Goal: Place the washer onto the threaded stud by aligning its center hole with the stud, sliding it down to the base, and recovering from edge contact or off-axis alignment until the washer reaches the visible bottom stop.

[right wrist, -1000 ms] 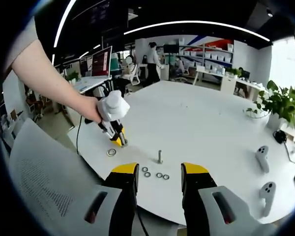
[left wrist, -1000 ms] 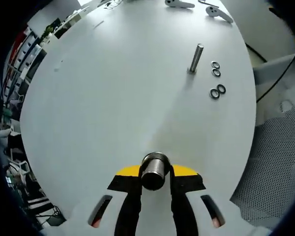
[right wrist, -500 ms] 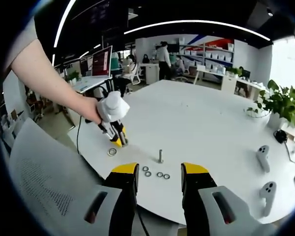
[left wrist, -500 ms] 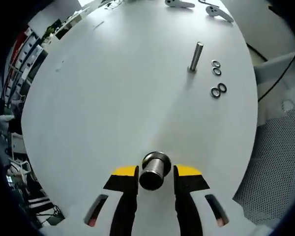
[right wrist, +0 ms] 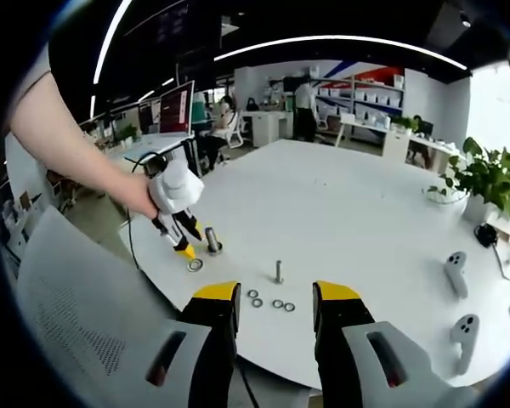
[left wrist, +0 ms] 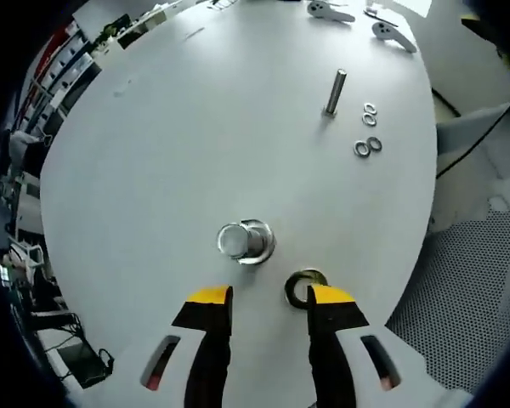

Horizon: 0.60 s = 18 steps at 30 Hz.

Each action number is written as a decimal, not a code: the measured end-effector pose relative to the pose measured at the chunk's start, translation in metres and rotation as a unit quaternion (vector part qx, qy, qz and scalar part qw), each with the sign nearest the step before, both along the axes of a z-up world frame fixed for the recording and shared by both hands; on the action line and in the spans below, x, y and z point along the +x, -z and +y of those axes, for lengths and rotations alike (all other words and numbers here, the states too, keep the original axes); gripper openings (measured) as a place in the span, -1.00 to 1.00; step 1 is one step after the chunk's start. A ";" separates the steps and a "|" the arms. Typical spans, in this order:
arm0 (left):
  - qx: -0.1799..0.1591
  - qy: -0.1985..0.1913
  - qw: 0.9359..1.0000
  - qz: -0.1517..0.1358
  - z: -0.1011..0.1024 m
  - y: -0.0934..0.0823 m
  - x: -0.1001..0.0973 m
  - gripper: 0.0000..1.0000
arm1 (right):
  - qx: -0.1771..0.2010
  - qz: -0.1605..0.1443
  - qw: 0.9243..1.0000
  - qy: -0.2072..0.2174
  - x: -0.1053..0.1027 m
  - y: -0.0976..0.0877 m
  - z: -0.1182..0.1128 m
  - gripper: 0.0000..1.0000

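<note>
Both your grippers, left [left wrist: 259, 297] and right [right wrist: 276, 293], stand wide and empty, leaving the upright threaded steel stud [left wrist: 245, 242] free beside the flat grey metal washer [left wrist: 302, 287].

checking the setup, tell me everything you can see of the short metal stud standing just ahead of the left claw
The short silver metal stud stands upright on the round white table, free of the left claw, whose yellow-tipped jaws are open and just short of it. From above it shows a flat shiny round top and a wider base. In the right gripper view it is a small grey post beside that claw. A lone metal washer lies flat on the table next to it, not on it; nothing else touches it.
</note>
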State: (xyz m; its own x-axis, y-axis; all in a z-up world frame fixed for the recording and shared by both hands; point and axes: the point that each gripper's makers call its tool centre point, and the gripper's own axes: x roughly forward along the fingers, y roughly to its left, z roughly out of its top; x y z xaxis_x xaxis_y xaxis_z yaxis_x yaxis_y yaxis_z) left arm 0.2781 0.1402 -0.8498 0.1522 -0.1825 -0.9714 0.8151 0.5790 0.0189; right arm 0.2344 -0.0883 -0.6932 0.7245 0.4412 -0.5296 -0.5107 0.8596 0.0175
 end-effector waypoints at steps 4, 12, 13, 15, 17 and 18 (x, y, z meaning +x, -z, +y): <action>0.004 -0.002 1.000 0.006 0.001 0.005 -0.011 -0.33 | 0.000 -0.003 1.000 0.002 0.001 -0.001 -0.001 -0.28; -0.003 -0.006 1.000 0.007 -0.014 0.015 -0.016 -0.30 | -0.005 0.002 1.000 0.000 0.000 0.002 -0.001 -0.28; -0.001 -0.004 1.000 0.010 -0.015 0.017 -0.017 -0.31 | -0.005 0.003 1.000 0.001 0.000 0.002 -0.001 -0.28; 0.021 0.015 0.999 0.019 -0.012 0.022 -0.021 -0.34 | -0.007 0.000 1.000 0.001 -0.001 0.002 -0.001 -0.28; 0.006 -0.002 1.000 0.013 -0.016 0.019 -0.014 -0.38 | -0.008 -0.002 1.000 0.001 -0.001 0.001 -0.001 -0.28; 0.006 -0.007 1.000 0.014 -0.015 0.019 -0.013 -0.41 | -0.007 -0.002 1.000 0.001 0.000 0.001 -0.001 -0.28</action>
